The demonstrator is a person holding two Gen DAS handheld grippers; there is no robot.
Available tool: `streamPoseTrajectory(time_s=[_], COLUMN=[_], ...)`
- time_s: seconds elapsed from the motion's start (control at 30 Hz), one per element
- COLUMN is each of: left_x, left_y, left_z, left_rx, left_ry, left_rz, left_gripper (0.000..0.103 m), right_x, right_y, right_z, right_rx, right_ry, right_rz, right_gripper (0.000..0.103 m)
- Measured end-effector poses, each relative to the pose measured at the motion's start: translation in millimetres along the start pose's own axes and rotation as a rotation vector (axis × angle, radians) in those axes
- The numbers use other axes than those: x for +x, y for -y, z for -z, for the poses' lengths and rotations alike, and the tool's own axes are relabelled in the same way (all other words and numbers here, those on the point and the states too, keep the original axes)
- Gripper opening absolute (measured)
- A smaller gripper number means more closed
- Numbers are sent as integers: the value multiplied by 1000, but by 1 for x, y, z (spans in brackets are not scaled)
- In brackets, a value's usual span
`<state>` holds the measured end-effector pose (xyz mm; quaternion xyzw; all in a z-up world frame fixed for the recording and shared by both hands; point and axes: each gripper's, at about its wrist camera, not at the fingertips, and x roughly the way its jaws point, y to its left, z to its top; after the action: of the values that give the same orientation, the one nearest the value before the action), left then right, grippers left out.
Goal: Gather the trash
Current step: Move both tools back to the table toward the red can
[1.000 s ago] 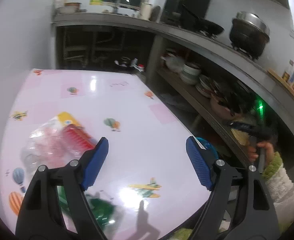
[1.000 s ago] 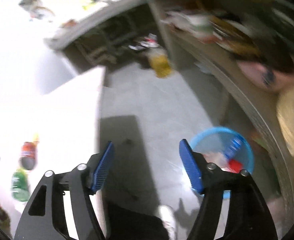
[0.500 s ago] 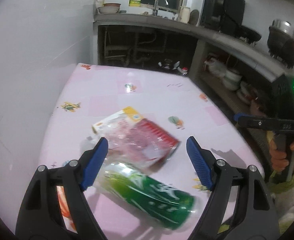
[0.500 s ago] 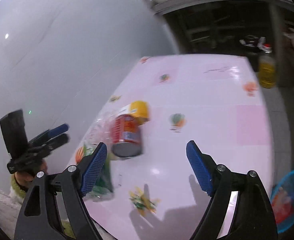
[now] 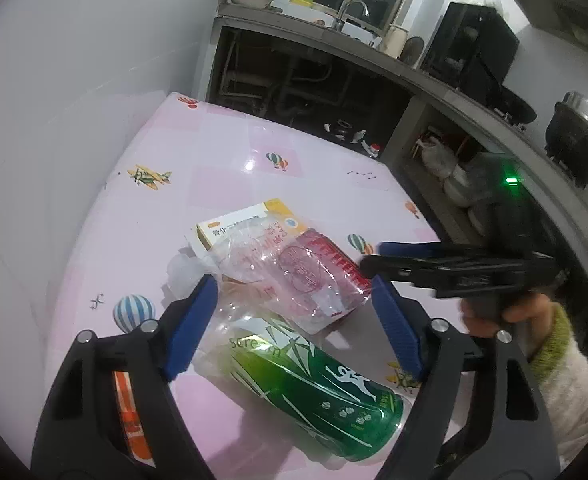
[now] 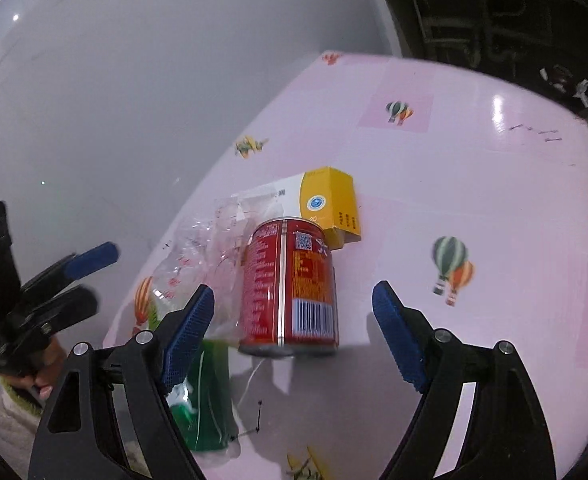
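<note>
Both grippers stood wide, and neither held anything. Left gripper hovered over a small heap of trash on the pink bench; its jaws had just closed a little, with nothing pressed between them. Right gripper pointed at the same heap from the other side, and its jaws had been opening a moment before, also without a thing in them.

On the bench lay one red can on its side, one green bottle also lying flat, one white and yellow carton box, and one clear plastic bag spread over the can and partly over the box. All four pieces touched or overlapped each other near the wall. What was inside the can, the bottle or the box could not be told.
</note>
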<state>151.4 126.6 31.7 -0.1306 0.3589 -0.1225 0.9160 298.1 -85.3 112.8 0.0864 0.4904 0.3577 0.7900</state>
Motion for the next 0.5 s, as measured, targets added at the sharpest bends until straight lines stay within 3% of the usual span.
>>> streamPoseTrajectory(time_s=[0.23,0.3,0.5], left_x=[7,10,14], left_y=[-6,-7,-5], left_z=[2,2,2], left_rx=[-32,-43,-47], left_ry=[-18,-26,-32], left_rz=[23,30,45], left_gripper=[62,60,59], right_x=[28,33,27], right_y=[-4,-4,4], right_z=[-7,-6,-1], right_rx=[10,14,51], right_ry=[-82,-97,-84], right_rz=[-14,10,37], right_gripper=[70,62,61])
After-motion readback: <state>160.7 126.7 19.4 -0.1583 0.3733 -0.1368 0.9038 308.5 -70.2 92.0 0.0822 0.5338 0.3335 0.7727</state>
